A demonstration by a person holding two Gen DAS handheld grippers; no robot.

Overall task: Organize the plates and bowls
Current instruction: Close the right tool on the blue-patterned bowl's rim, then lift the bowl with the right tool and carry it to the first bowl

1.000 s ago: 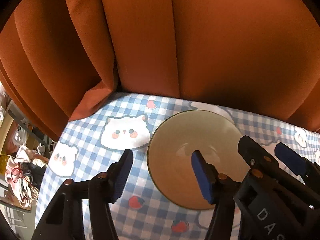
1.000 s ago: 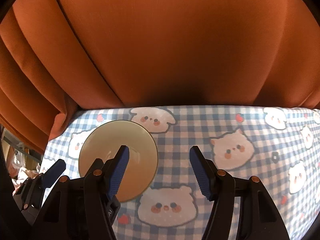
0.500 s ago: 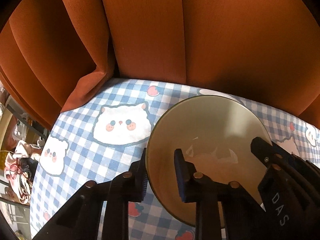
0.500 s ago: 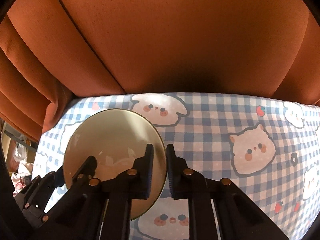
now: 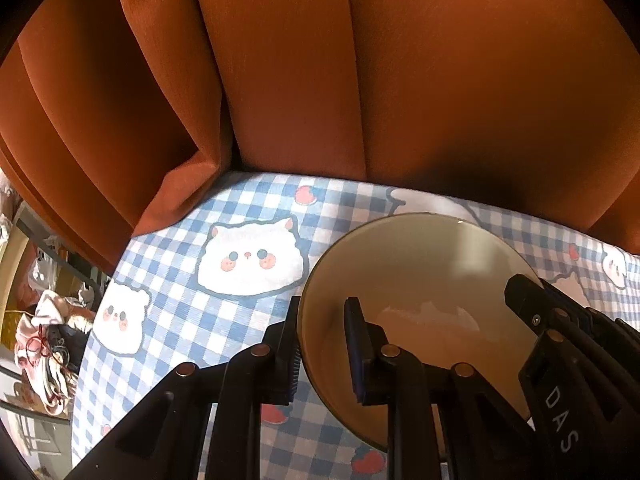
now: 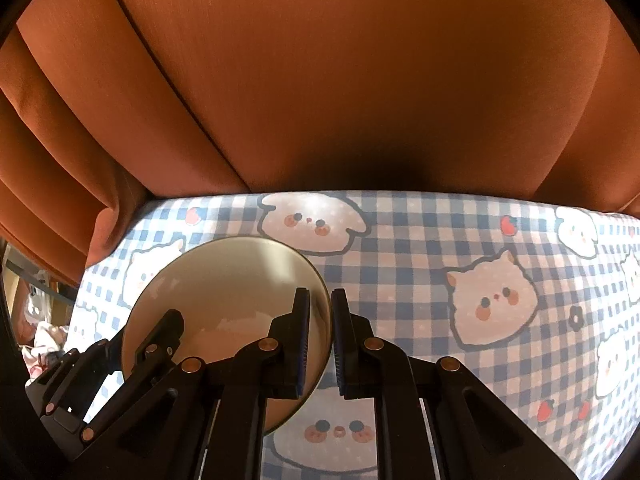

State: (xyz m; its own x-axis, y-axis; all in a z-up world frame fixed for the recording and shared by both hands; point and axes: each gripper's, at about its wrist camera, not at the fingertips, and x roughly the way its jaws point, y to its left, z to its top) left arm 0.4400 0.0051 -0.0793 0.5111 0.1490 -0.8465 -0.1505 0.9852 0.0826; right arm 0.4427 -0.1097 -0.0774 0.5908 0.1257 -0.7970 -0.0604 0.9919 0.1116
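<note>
Bare checked tablecloth (image 6: 420, 280) rightward, curtain (image 6: 320, 80) behind; left gripper (image 5: 322, 344) and right gripper (image 6: 320, 344) angled down, clamping bowl (image 5: 420, 280) rim on opposite sides.

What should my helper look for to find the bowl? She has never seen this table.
Start at the orange curtain; below it lies the blue checked tablecloth printed with cartoon animal faces. Near the cloth's left end sits the bowl, plain, glossy beige and round, the only dish there, its rim pinched on opposite sides by two black grippers.

Black plastic tools, left tool (image 5: 322, 344), right tool (image 6: 320, 340), blue pads, brass rivets, white "DAS" lettering
</note>
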